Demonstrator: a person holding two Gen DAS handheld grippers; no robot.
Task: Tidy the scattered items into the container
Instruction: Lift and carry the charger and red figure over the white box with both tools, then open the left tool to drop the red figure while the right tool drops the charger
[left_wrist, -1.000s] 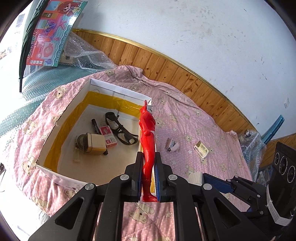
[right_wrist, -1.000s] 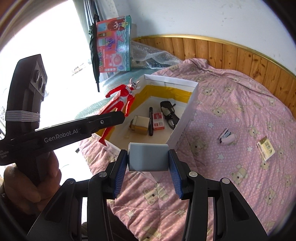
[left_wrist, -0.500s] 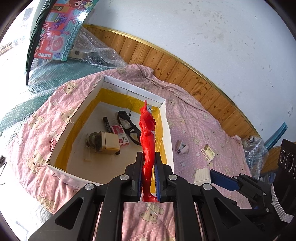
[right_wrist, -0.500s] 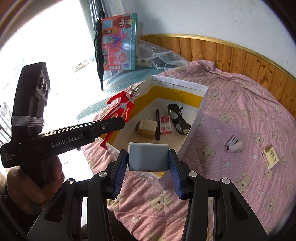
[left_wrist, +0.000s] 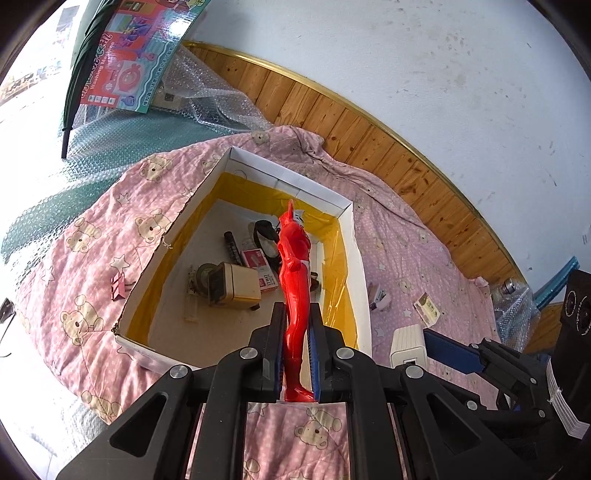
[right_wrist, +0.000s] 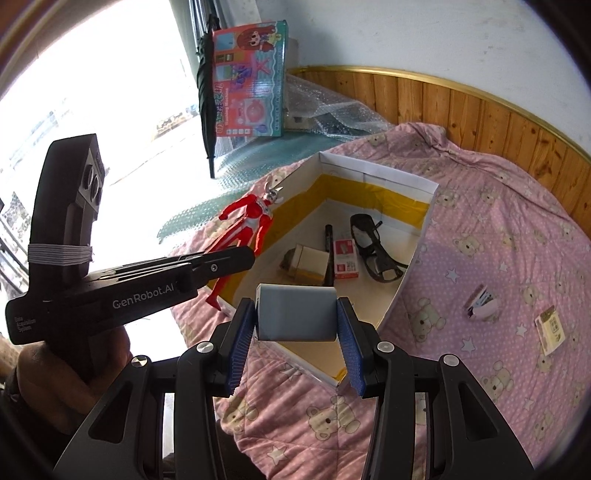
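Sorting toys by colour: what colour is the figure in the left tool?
Red figure, clearest in the right wrist view.

Your box (left_wrist: 349, 236) sits on the quilt (left_wrist: 92, 236); glasses (right_wrist: 373, 245) lie inside it, a stapler (right_wrist: 480, 304) to its right.

probably a home bedroom: teddy-bear quilt (left_wrist: 92, 258), wood wainscot (left_wrist: 369, 147), toy box (right_wrist: 251, 99)
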